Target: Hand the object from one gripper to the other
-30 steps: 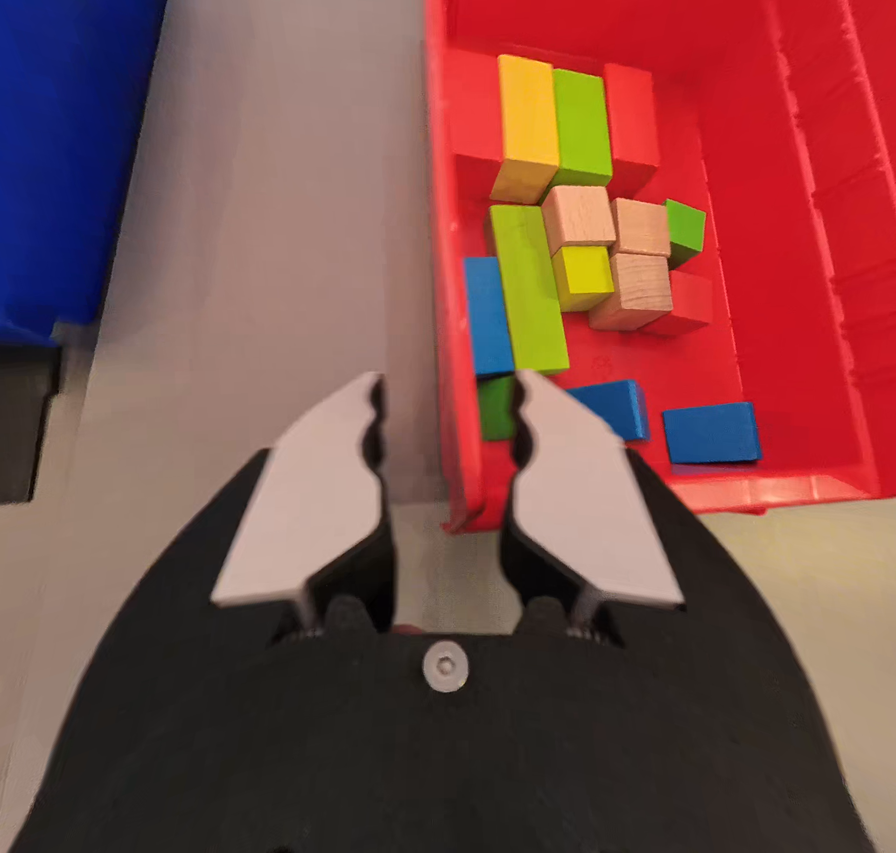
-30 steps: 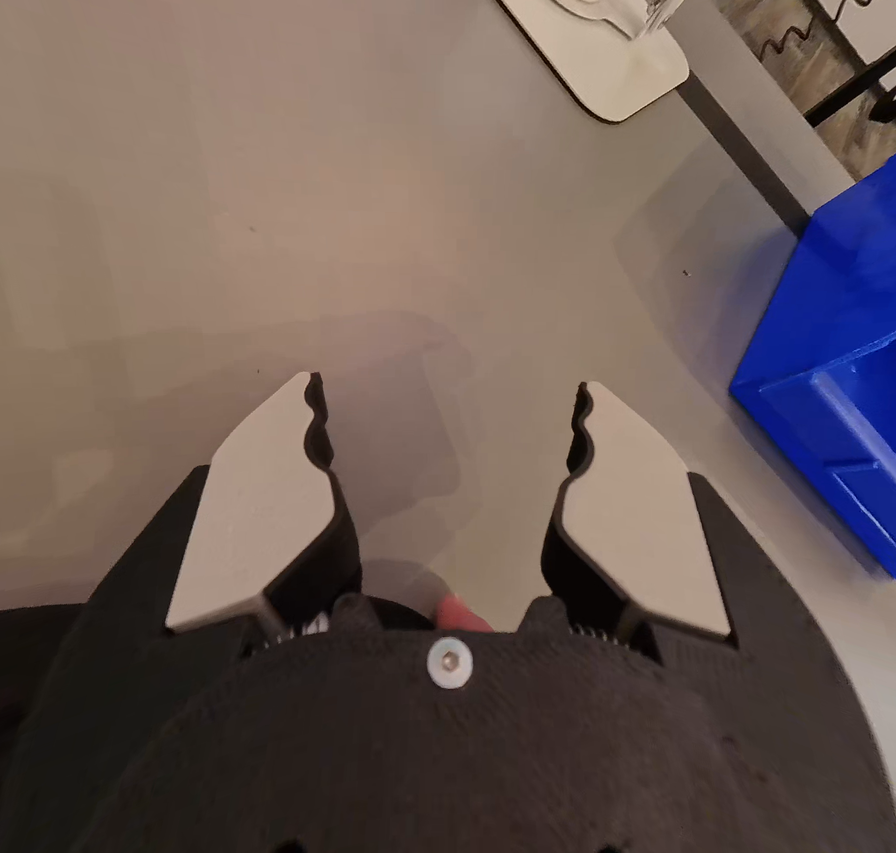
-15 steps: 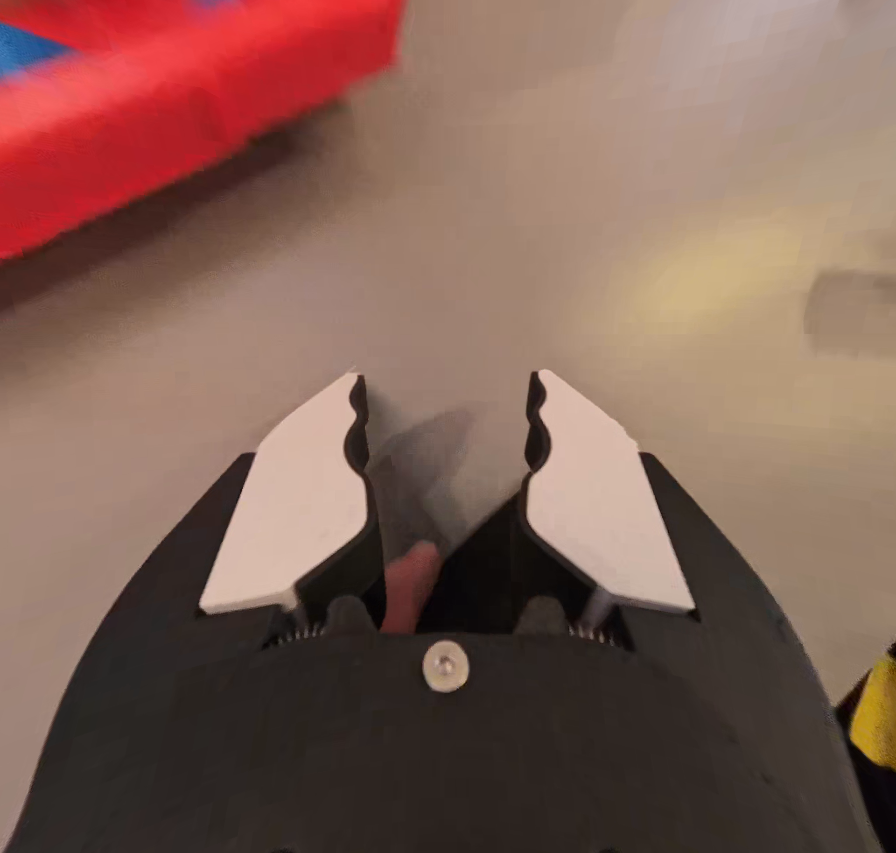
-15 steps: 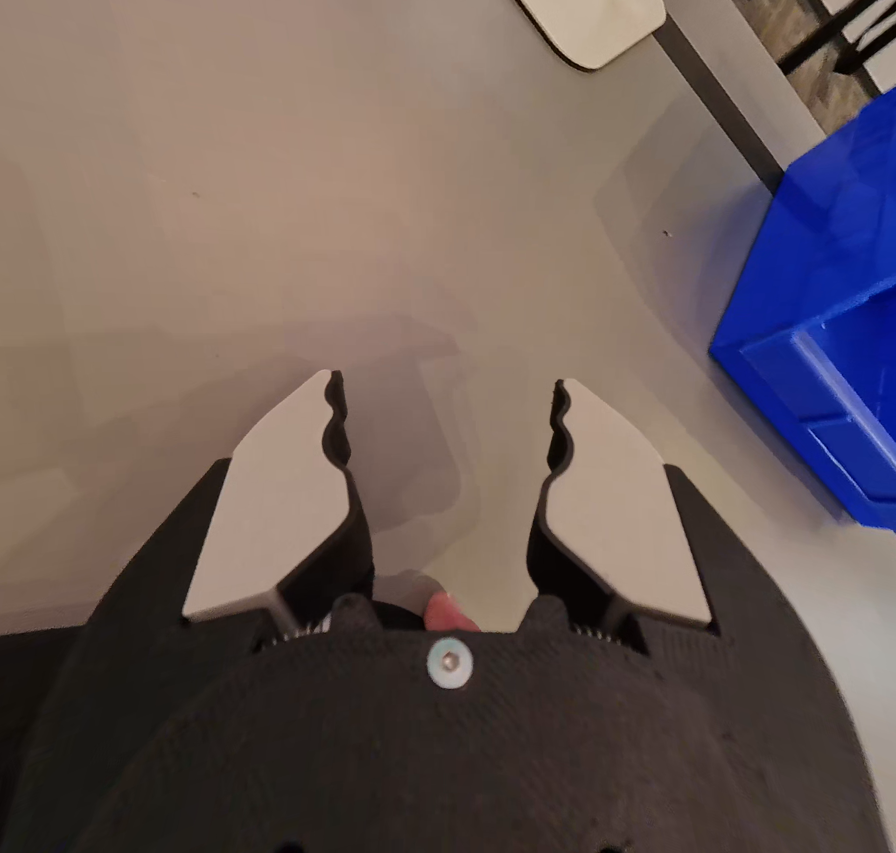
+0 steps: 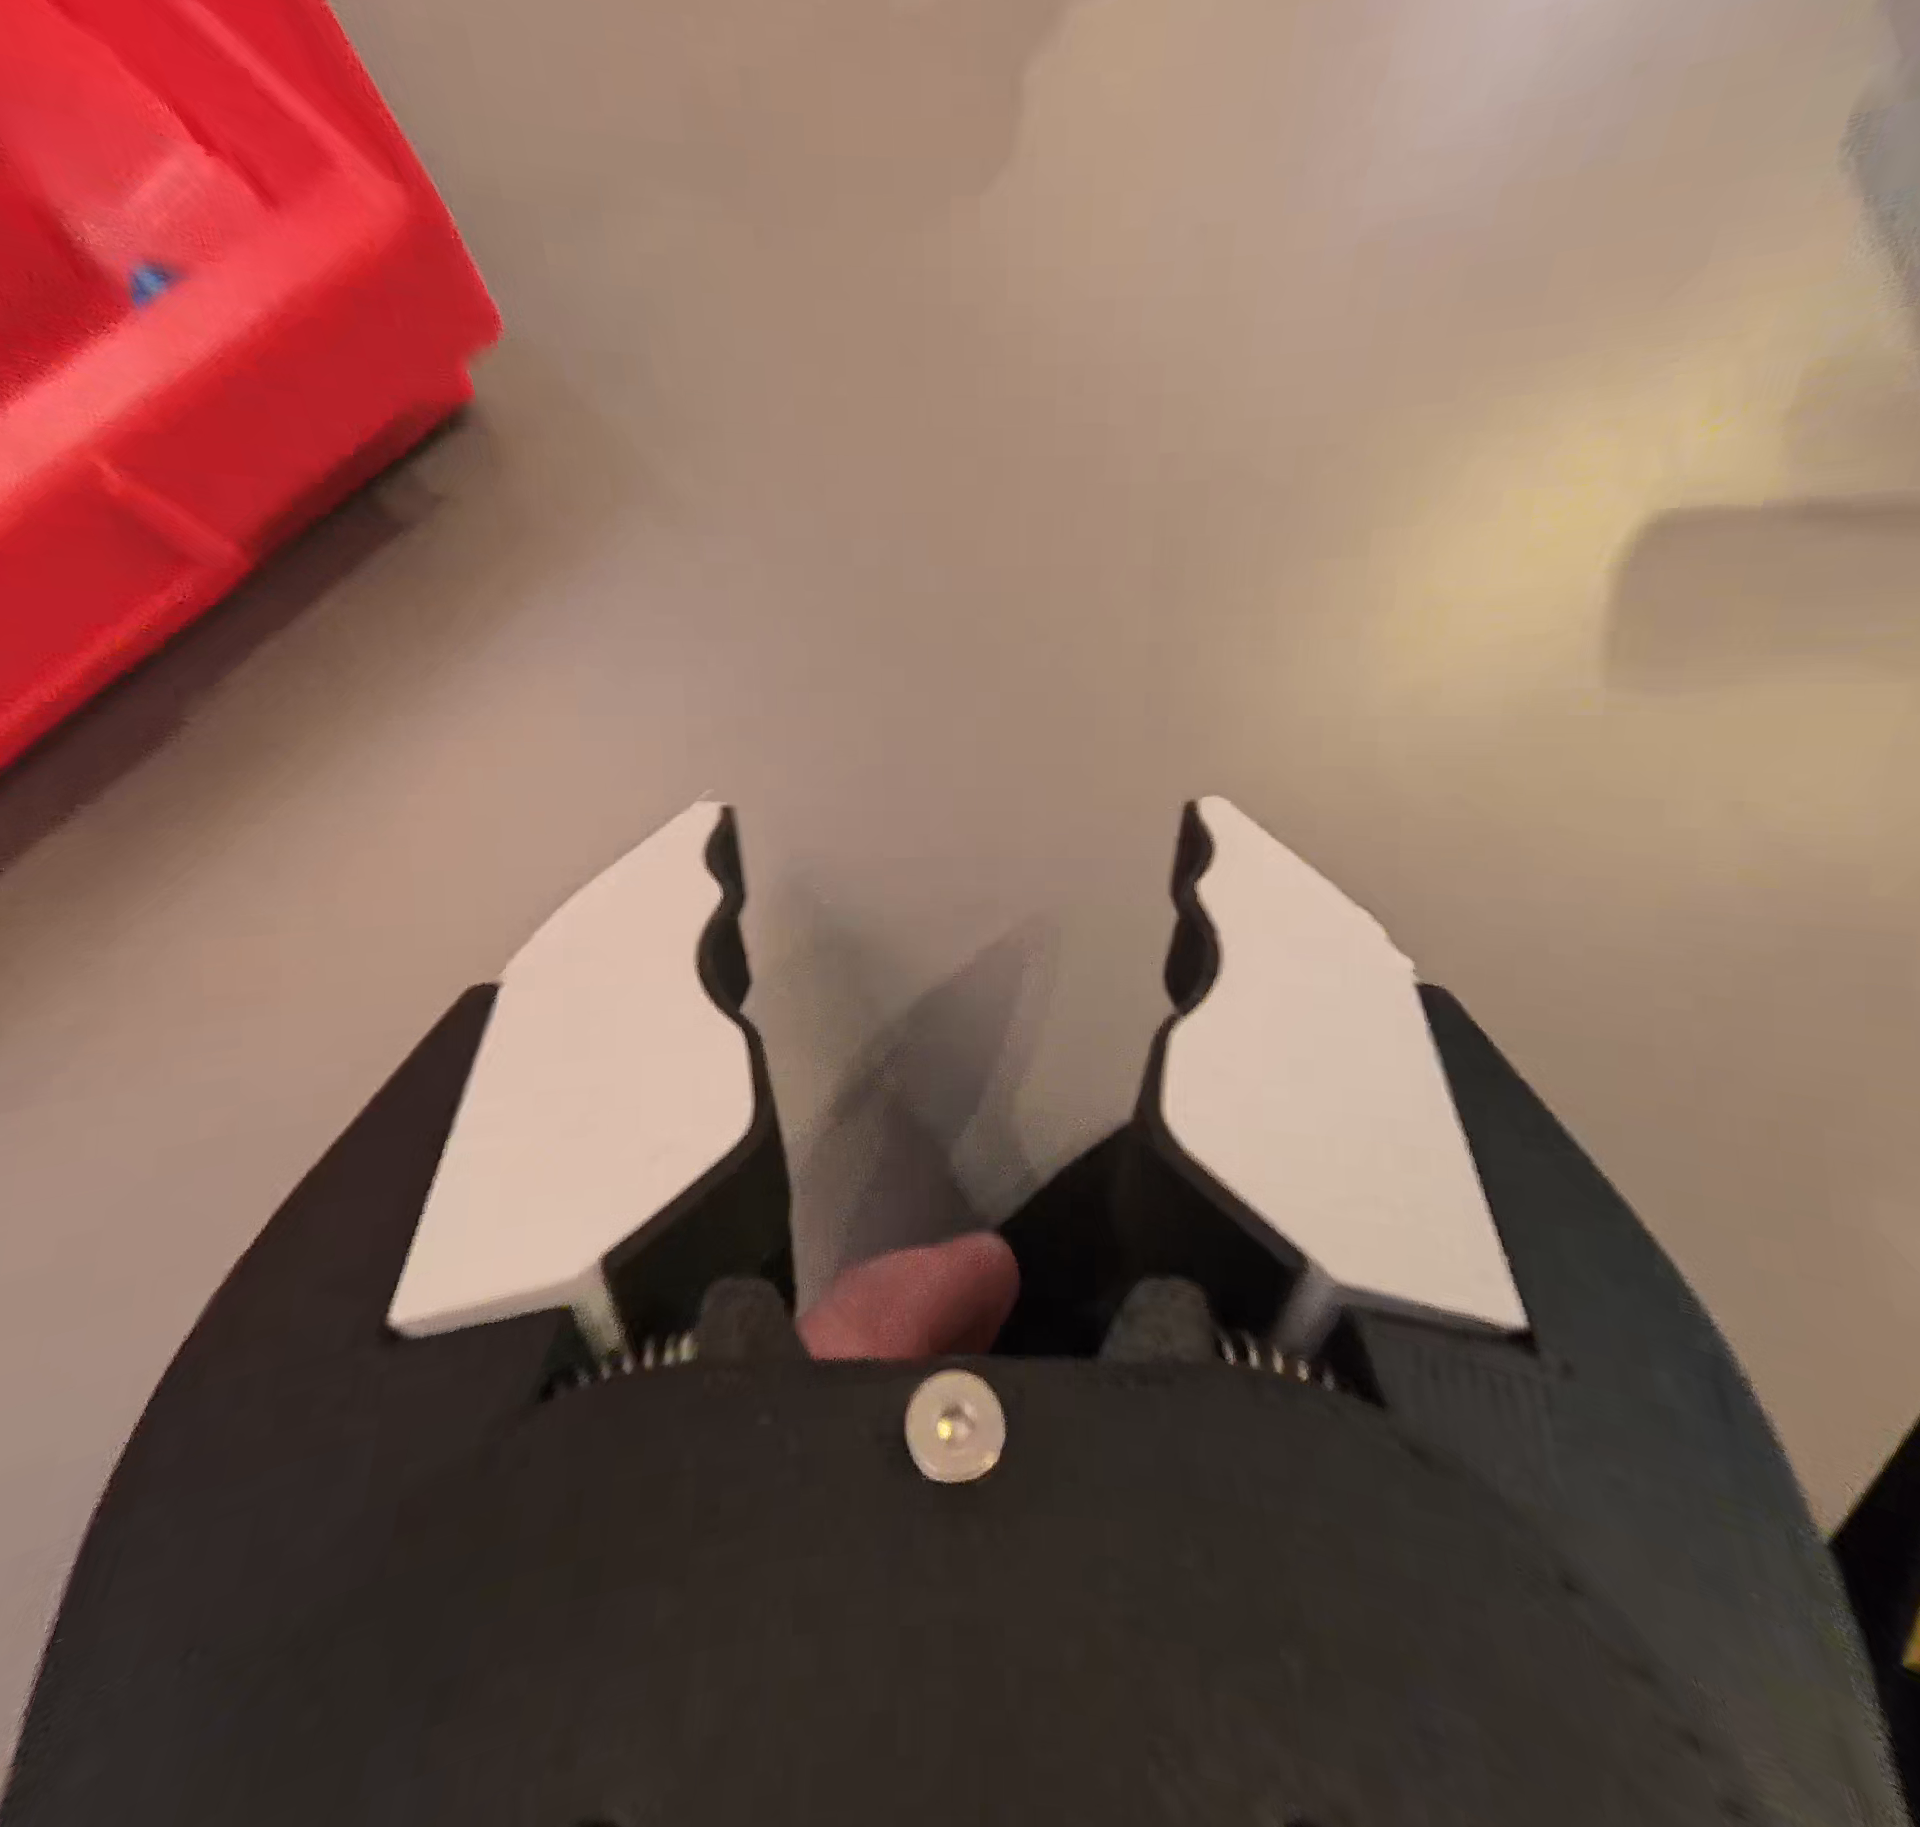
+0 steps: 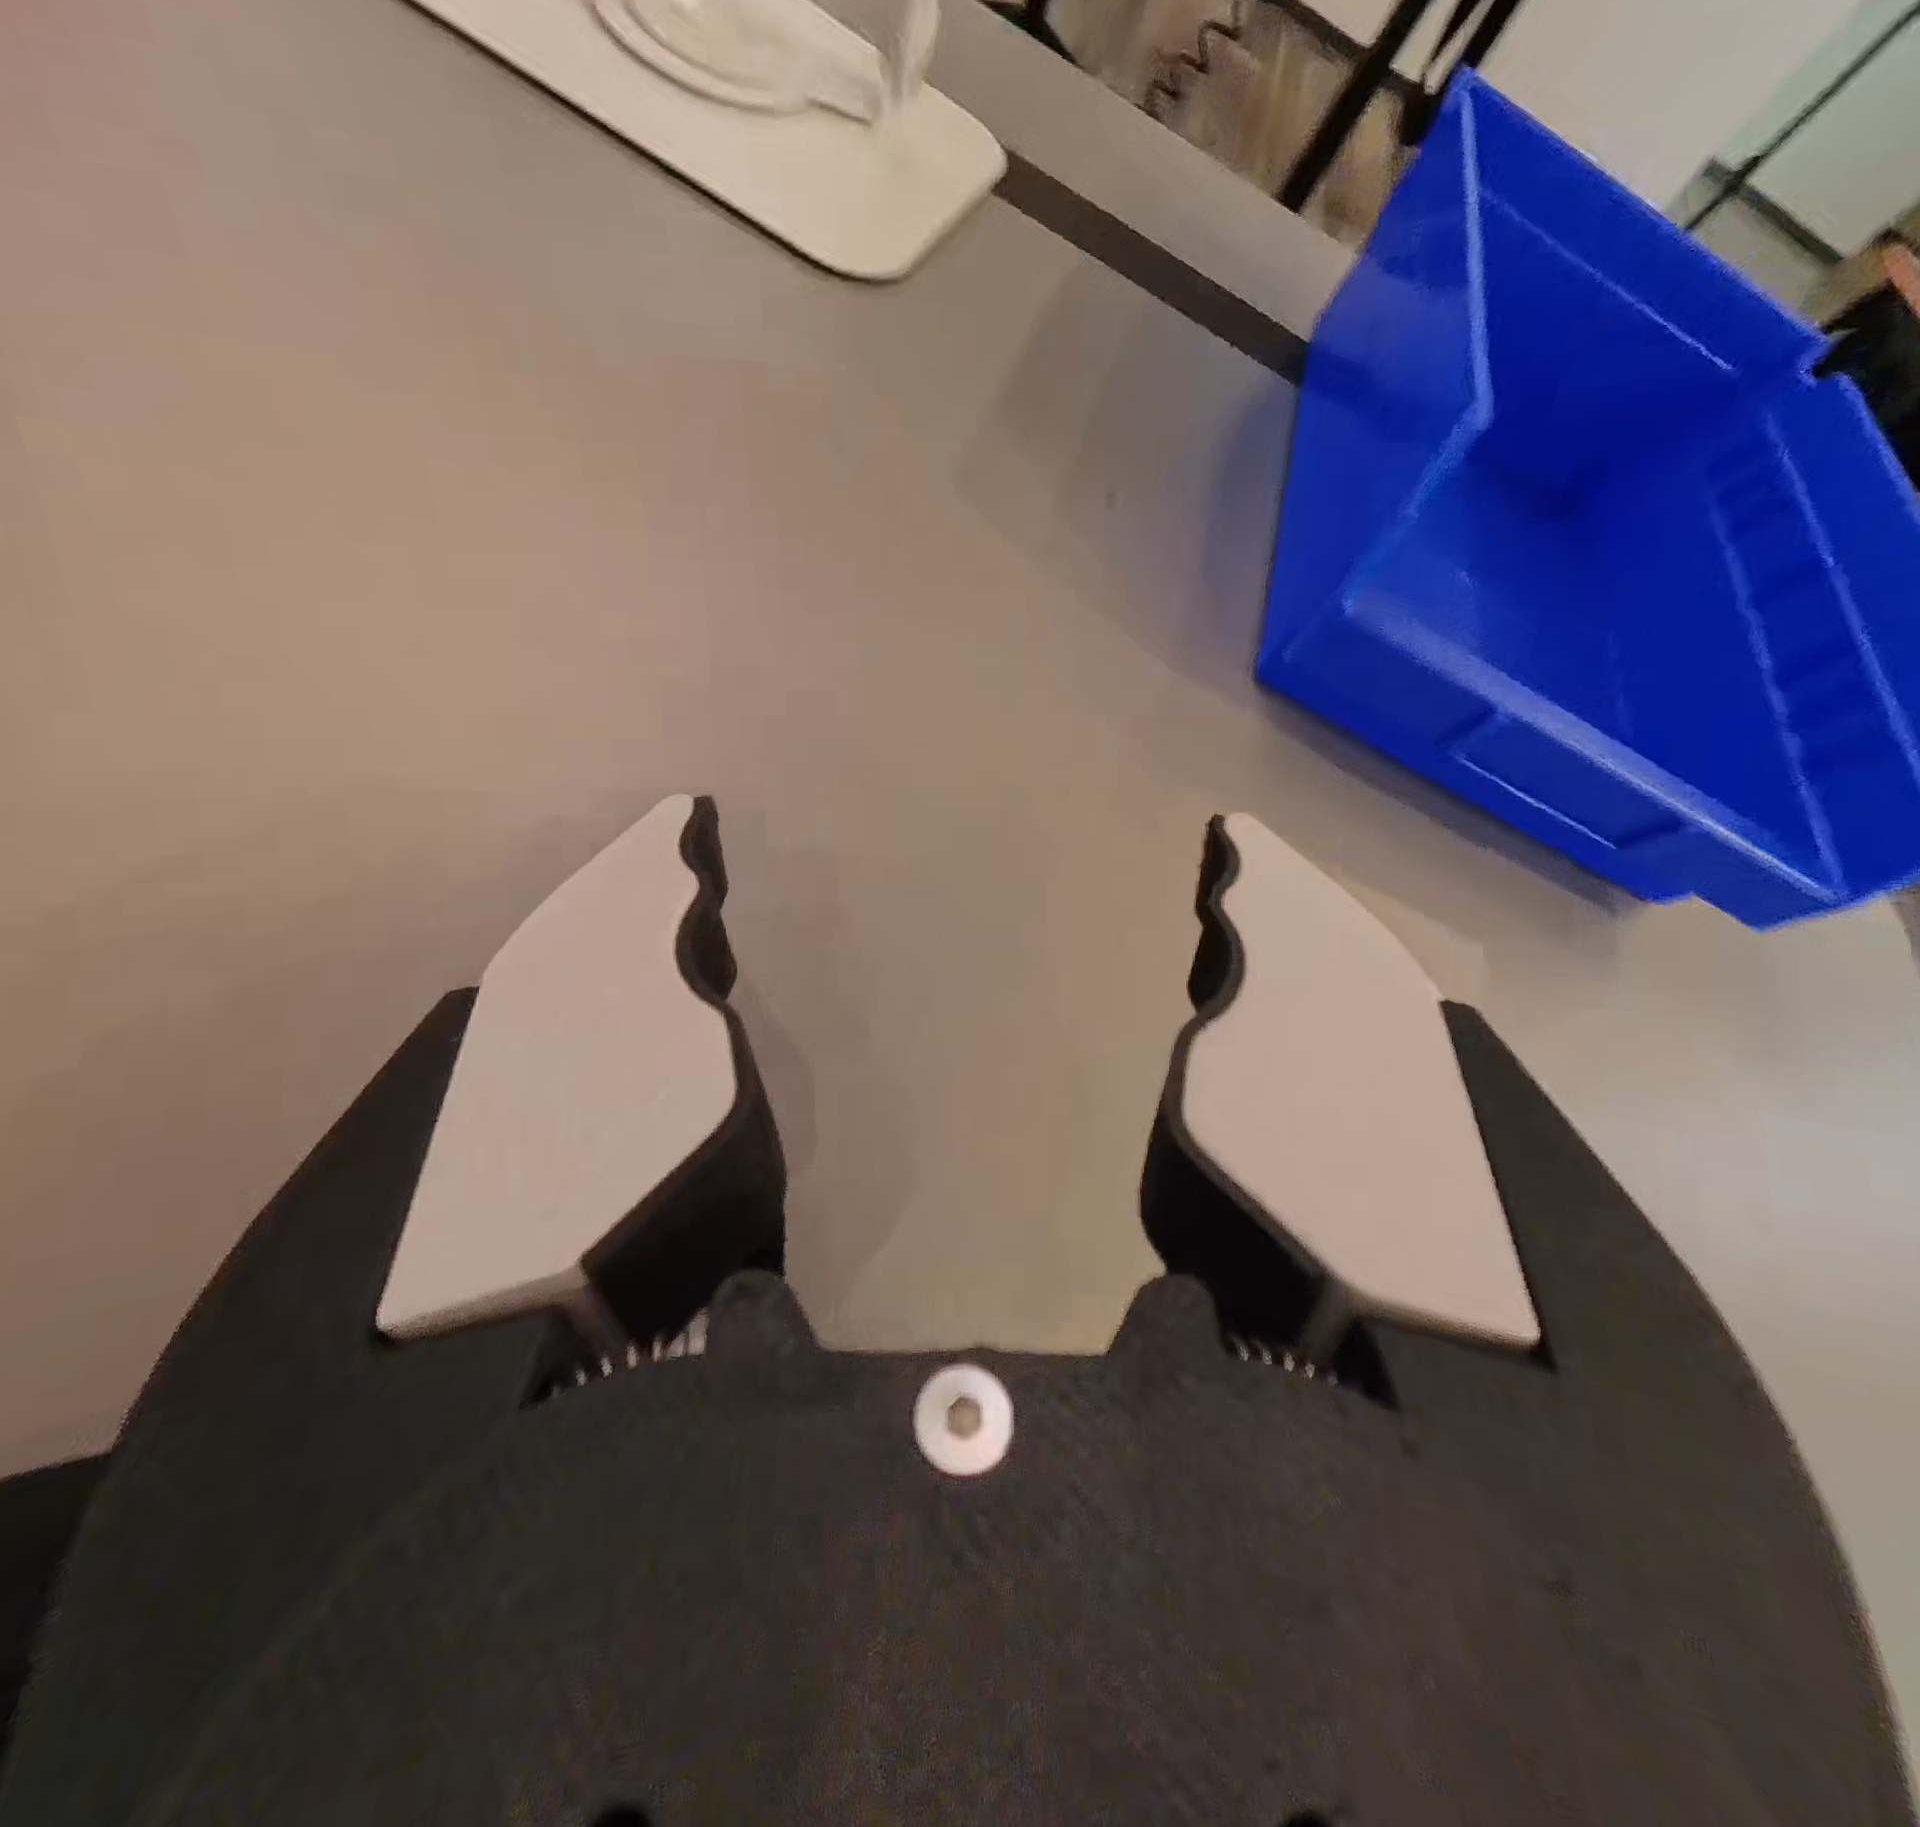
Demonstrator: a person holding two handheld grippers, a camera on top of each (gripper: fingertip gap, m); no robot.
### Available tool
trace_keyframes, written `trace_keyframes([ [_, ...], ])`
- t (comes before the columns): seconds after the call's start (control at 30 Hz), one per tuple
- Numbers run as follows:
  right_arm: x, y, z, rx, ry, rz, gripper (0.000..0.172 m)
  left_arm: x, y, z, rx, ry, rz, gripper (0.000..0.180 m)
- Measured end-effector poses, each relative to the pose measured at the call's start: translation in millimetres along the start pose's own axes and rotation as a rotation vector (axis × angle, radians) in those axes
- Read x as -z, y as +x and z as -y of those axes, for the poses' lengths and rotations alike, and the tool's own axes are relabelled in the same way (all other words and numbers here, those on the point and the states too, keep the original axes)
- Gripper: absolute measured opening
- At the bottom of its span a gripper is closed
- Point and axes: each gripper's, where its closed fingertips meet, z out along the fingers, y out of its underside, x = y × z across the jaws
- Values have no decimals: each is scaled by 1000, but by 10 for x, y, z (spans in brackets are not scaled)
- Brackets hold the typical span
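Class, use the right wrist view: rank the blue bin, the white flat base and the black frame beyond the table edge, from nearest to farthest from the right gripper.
From the right gripper:
1. Blue bin, ahead to the right on the table.
2. White flat base, ahead, toward the table's far edge.
3. Black frame, beyond the table edge, in the background.

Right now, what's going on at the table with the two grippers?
Both handheld grippers are open and carry nothing. The left gripper hangs over bare grey table, with the red bin off to its left. The right gripper is also over bare table, with the blue bin ahead on its right. No handover is under way yet.
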Motion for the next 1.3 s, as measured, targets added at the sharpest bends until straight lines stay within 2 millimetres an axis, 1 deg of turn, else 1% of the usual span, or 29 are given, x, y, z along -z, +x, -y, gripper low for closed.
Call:
trace_keyframes([
  [0.03, -42, -117, 62, -9, -11, 58, 92, -18, 32, 100, 1, 25, 1, 85],
  [0.1, -203, -446, 136, -68, -75, 229, 103, -118, 156, 315, -45, 63, -15, 89],
  [0.17, -403, -709, 239, -81, -122, 348, 104, -280, 271, 515, -92, 62, -21, 93],
  [0.2, -531, -773, 289, -51, -135, 360, 104, -377, 318, 601, -114, 50, -21, 97],
  [0.27, -784, -872, 330, 32, -187, 373, 104, -608, 376, 726, -132, 16, -22, 110],
  [0.3, -885, -941, 373, 39, -191, 400, 101, -720, 427, 775, -115, -1, -50, 111],
  [0.33, -970, -1009, 404, 34, -193, 429, 96, -829, 468, 817, -99, -13, -72, 116],
  [0.37, -1042, -1064, 391, 38, -214, 452, 94, -927, 512, 848, -86, -24, -97, 122],
  [0.43, -1140, -1141, 392, -7, -226, 490, 99, -1080, 580, 852, -70, -58, -129, 128],
  [0.47, -1175, -1142, 408, -30, -212, 483, 101, -1138, 602, 827, -75, -84, -133, 135],
  [0.5, -1191, -1136, 416, -33, -201, 472, 97, -1184, 613, 812, -92, -99, -124, 142],
  [0.57, -1184, -1128, 409, -26, -202, 466, 98, -1241, 602, 785, -146, -115, -82, 147],
  [0.6, -1185, -1093, 402, -23, -199, 440, 105, -1258, 597, 772, -168, -123, -61, 146],
  [0.63, -1180, -1057, 397, -24, -195, 413, 109, -1265, 601, 770, -174, -124, -55, 147],
  [0.67, -1166, -1019, 396, -19, -189, 386, 104, -1265, 599, 775, -170, -114, -54, 146],
  [0.73, -1138, -962, 404, 20, -166, 342, 86, -1261, 597, 773, -165, -102, -49, 146],
  [0.77, -1134, -930, 406, 32, -149, 315, 83, -1259, 597, 773, -162, -101, -46, 146],
  [0.8, -1127, -912, 404, 43, -140, 296, 67, -1260, 598, 774, -157, -101, -43, 146],
  [0.83, -1116, -926, 398, 42, -137, 302, 59, -1262, 600, 776, -156, -101, -40, 146],
  [0.87, -1112, -934, 385, 13, -150, 314, 58, -1262, 599, 777, -154, -101, -39, 146],
  [0.9, -1120, -938, 373, -27, -169, 336, 61, -1263, 598, 778, -152, -100, -37, 146],
  [0.93, -1129, -952, 362, -53, -186, 373, 67, -1263, 595, 779, -147, -100, -33, 146],
  [0.97, -1140, -958, 353, -59, -196, 407, 79, -1263, 590, 780, -141, -100, -28, 146],
  [1.0, -1157, -951, 351, -61, -200, 426, 82, -1263, 586, 781, -135, -100, -23, 147],
  [1.07, -1202, -899, 357, -72, -204, 416, 81, -1256, 582, 775, -129, -98, -17, 146],
  [1.1, -1220, -877, 360, -80, -207, 409, 78, -1252, 573, 771, -122, -98, -11, 146],
  [1.23, -1260, -745, 348, -102, -200, 358, 51, -1223, 538, 753, -97, -91, 9, 145],
  [1.3, -1262, -729, 343, -104, -201, 347, 58, -1219, 525, 747, -95, -92, 11, 145],
])
